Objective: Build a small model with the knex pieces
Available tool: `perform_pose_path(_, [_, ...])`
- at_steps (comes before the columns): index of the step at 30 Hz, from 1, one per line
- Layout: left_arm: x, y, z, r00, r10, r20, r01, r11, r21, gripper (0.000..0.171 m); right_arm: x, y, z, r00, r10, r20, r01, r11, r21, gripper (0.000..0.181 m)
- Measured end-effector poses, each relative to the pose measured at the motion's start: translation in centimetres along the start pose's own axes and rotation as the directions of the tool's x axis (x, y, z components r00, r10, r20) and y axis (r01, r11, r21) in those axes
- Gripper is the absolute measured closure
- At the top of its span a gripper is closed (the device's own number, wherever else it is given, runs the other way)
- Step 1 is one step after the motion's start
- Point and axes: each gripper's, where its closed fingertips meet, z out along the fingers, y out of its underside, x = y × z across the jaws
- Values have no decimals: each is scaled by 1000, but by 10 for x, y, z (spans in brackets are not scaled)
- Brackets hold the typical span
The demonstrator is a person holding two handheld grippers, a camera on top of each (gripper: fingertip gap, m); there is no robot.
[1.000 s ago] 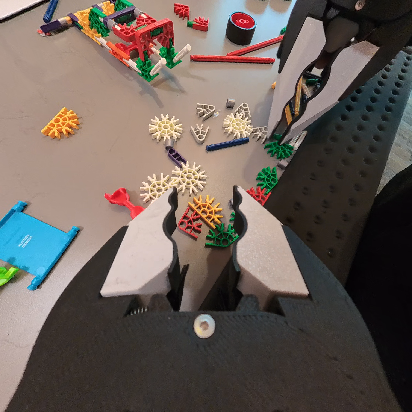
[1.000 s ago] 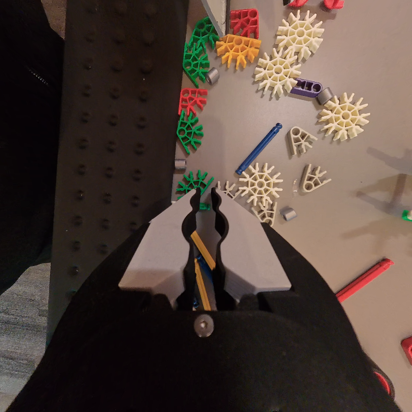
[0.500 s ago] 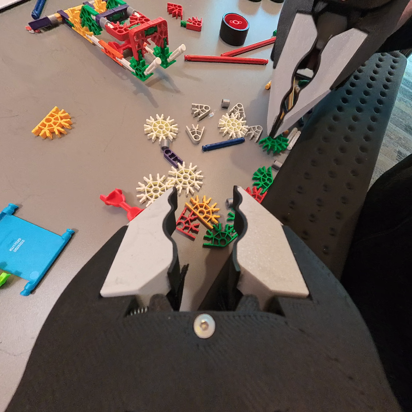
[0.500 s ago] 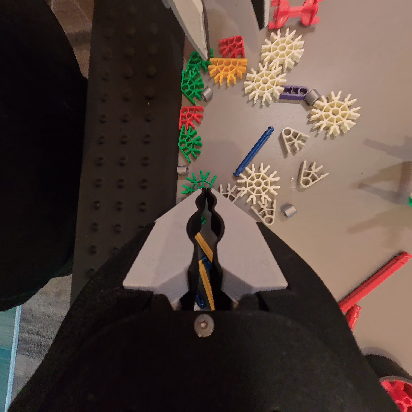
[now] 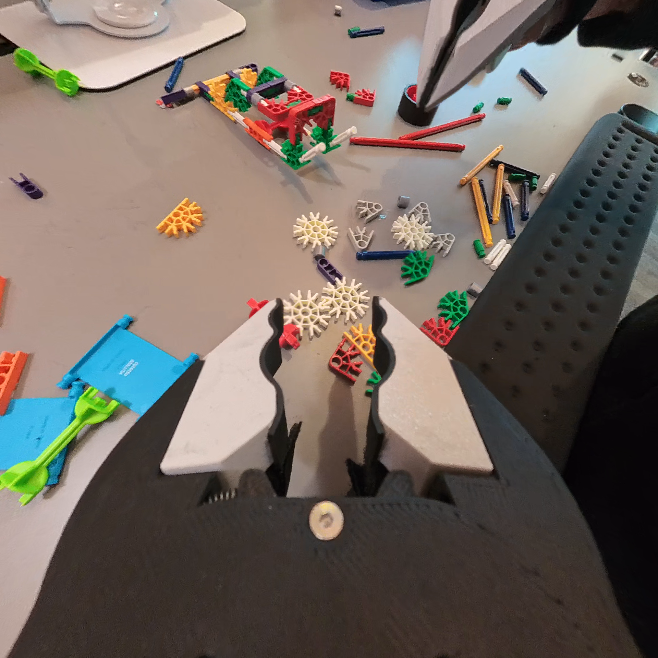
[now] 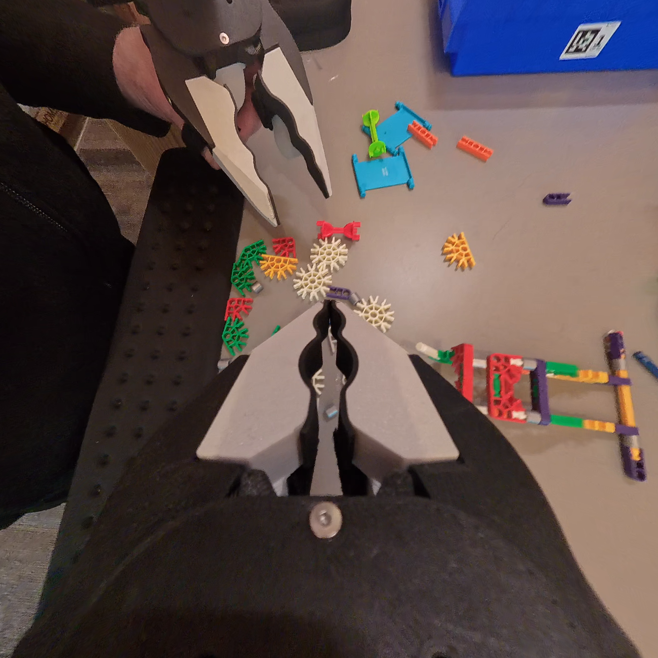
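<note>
My left gripper point(image 5: 327, 309) is open and empty, low over loose connectors: two white snowflake connectors point(image 5: 322, 306), a yellow connector point(image 5: 361, 338) and a red connector point(image 5: 343, 361) lie between and just beyond its fingers. It also shows in the right wrist view point(image 6: 299, 206), held in a person's hand. My right gripper point(image 6: 327, 302) is shut with nothing visible between its tips. It hangs high above the grey table point(image 5: 106, 160), seen at the top right of the left wrist view point(image 5: 427, 103). A green connector point(image 5: 416, 265) lies by a blue rod point(image 5: 382, 255).
A multicoloured built model point(image 5: 285, 106) lies farther back, also in the right wrist view point(image 6: 534, 388). A black perforated armrest point(image 5: 569, 285) borders the table. Also here: loose rods point(image 5: 498, 203), long red rods point(image 5: 406, 144), blue panels point(image 5: 121, 363), a black roller point(image 5: 413, 110), a blue bin point(image 6: 552, 35). My hands' fingertips stand some 12 cm from each other. From my left tips it is roughly 6 cm to the yellow connector point(image 5: 361, 338); from my right, 15 cm. My right wrist view point(image 6: 285, 264) looks at it from another angle.
My right gripper closed by the green connector at the table edge, then rose and swung away over the table. The green connector now lies by the blue rod. My left gripper drew back, still open.
</note>
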Motion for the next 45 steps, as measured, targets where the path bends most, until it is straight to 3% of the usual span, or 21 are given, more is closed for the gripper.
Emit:
perform_pose_path(4, [-6,-1,-3,1000,3,21,-3,1000,3,125,10,-9,1,1000,-30,1,30,1000,-6,181])
perform_pose_path(7, [-10,2,-4,999,18,35,-17,1000,-14,125,-1,1,-6,999,9,49,-7,999,-42,181])
perform_pose_path(13, [-4,14,0,1000,-15,1,15,1000,-20,125,-41,73,-5,993,115,20,-108,968,-226,174])
perform_pose_path(17, [3,19,5,1000,5,-19,-6,999,-43,125,-68,109,4,995,97,3,-92,949,-301,171])
perform_pose_path(28, [8,20,8,998,21,-56,-25,998,-61,125,-81,124,26,996,-28,86,59,922,-384,178])
perform_pose_path(32, [6,19,6,999,19,-49,-22,998,-54,125,-79,120,28,996,-16,90,49,924,-378,179])
perform_pose_path(35, [-4,12,4,999,33,-14,-34,999,-42,125,-63,88,23,999,3,54,13,956,-293,179])
perform_pose_path(40, [-38,-19,13,997,63,51,-62,998,-19,125,12,9,25,996,-74,-42,64,978,-200,179])
perform_pose_path(42, [-56,-31,24,992,91,82,-89,995,-33,129,46,-5,37,990,-134,-40,121,964,-235,180])
perform_pose_path(45, [-76,-39,47,986,139,87,-132,988,-83,133,90,-3,66,994,-109,19,109,951,-290,179])
